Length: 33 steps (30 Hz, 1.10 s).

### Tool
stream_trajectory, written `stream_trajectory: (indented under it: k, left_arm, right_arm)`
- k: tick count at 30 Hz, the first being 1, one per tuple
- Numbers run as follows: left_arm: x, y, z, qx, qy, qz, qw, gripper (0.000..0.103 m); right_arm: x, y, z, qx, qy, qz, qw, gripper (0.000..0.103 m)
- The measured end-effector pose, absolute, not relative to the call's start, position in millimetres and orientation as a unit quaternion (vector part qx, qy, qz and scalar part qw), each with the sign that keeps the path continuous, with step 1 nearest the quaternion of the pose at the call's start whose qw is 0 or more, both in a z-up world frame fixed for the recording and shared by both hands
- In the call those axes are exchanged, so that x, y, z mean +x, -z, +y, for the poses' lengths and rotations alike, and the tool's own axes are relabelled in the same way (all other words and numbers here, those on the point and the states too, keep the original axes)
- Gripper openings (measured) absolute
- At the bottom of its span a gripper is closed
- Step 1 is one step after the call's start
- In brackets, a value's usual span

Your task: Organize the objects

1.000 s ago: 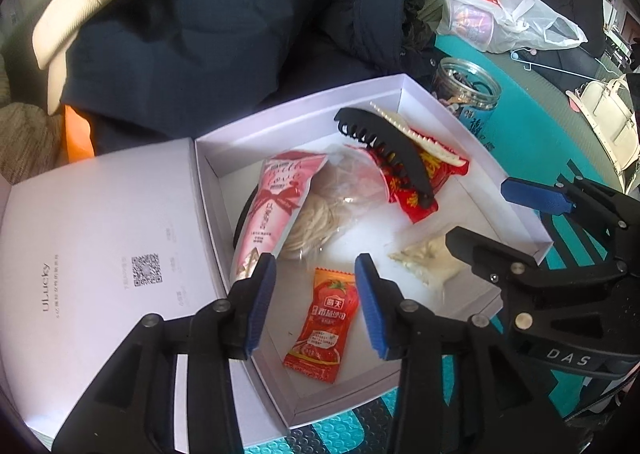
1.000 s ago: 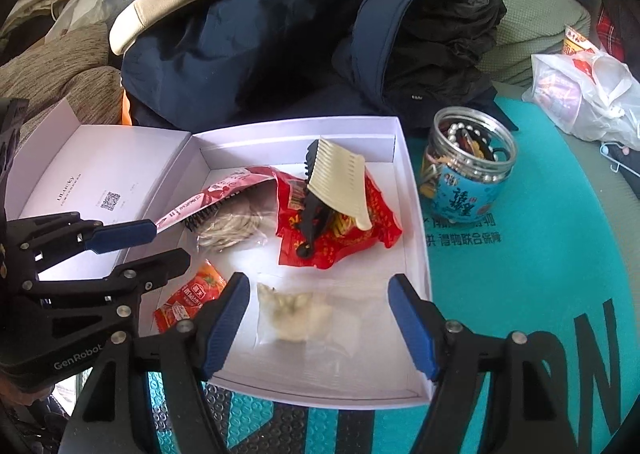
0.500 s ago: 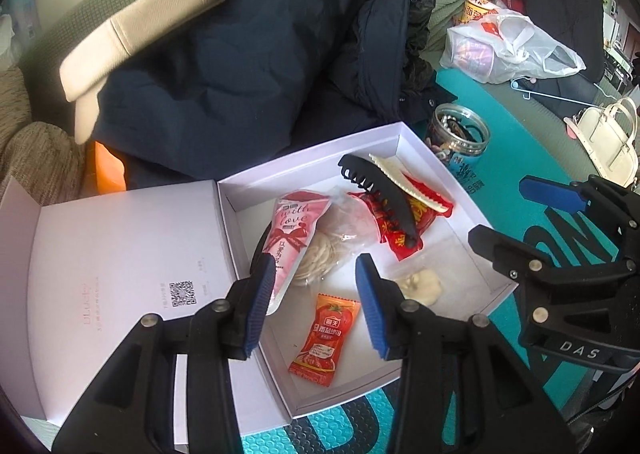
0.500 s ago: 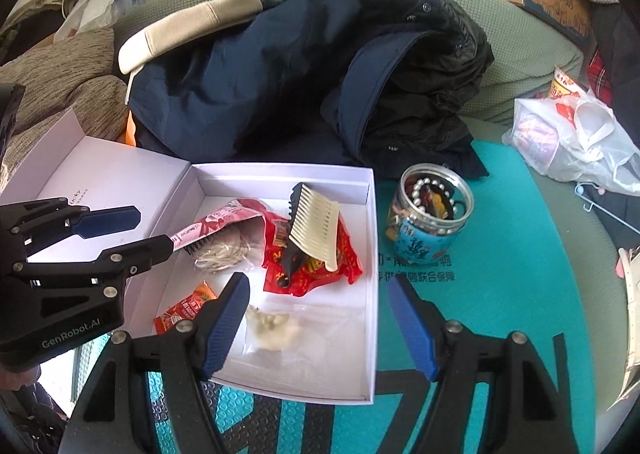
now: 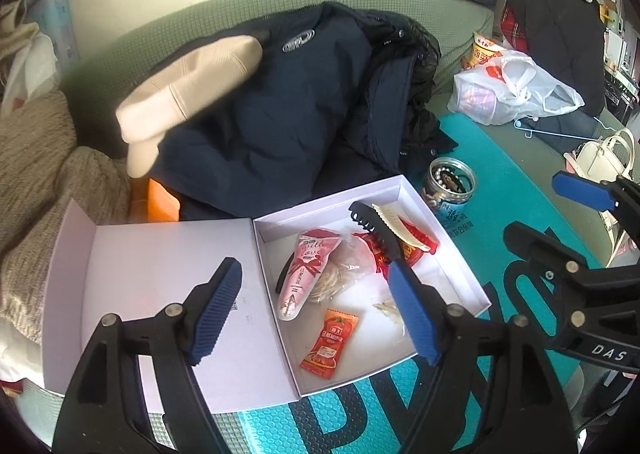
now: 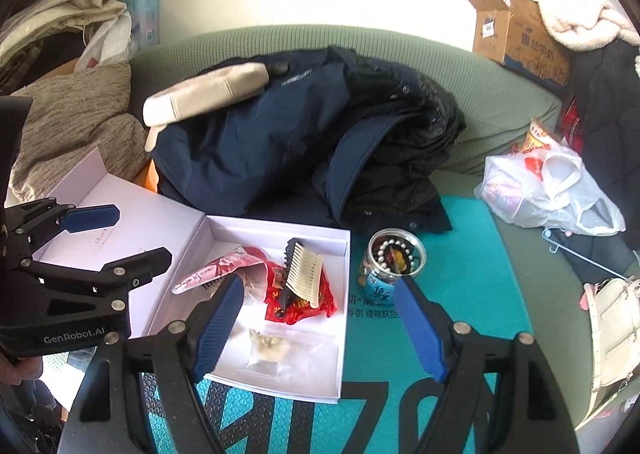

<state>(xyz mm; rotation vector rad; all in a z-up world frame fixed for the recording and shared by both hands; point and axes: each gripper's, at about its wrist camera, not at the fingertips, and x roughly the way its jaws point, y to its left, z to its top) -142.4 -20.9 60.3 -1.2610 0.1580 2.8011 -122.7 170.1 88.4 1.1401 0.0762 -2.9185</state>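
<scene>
An open white box (image 5: 464, 278) (image 6: 344, 294) lies on a teal mat, its lid (image 5: 160, 270) folded out to the left. Inside lie a black and cream hair claw (image 5: 380, 226) (image 6: 300, 274) on a red packet (image 6: 304, 302), a pink wrapper (image 5: 304, 274), an orange ketchup sachet (image 5: 330, 342) and a clear bag (image 6: 276, 346). My left gripper (image 5: 316, 314) is open and empty, raised above the box. My right gripper (image 6: 320, 326) is open and empty, raised above the box's right side.
A clear jar of beads (image 5: 450, 186) (image 6: 394, 260) stands right of the box. A dark jacket (image 6: 300, 146) and beige garment (image 5: 188, 82) lie on the green sofa behind. A plastic bag (image 6: 548, 186) and a white handbag (image 5: 604, 158) lie to the right.
Both grippers have risen and drawn back from the box, so it looks smaller. My left gripper's jaws have opened wider. The box contents have not moved.
</scene>
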Motion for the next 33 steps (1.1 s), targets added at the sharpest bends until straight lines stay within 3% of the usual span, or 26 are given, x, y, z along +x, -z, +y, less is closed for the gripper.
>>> stream_trajectory:
  k: [8,20,33]
  left_arm:
    - [-109.9,-88.1,-15.0,-0.403,-0.914,0.035,0.034,0.087]
    - [-55.3,-116.2,-11.8,-0.380,-0.924,0.032,0.016,0.098]
    - [-12.1,-89.8,-13.6,-0.400,-0.916,0.032,-0.001,0.100]
  right_arm:
    - [-89.1,-120.7,173.2,0.349,0.936,0.035,-0.024,0.086]
    - [-35.7,-139.3,182.1,0.334,0.942,0.018,-0.028,0.087]
    - [7.8,-115.2,172.9,0.346,0.938,0.004,-0.023,0.088]
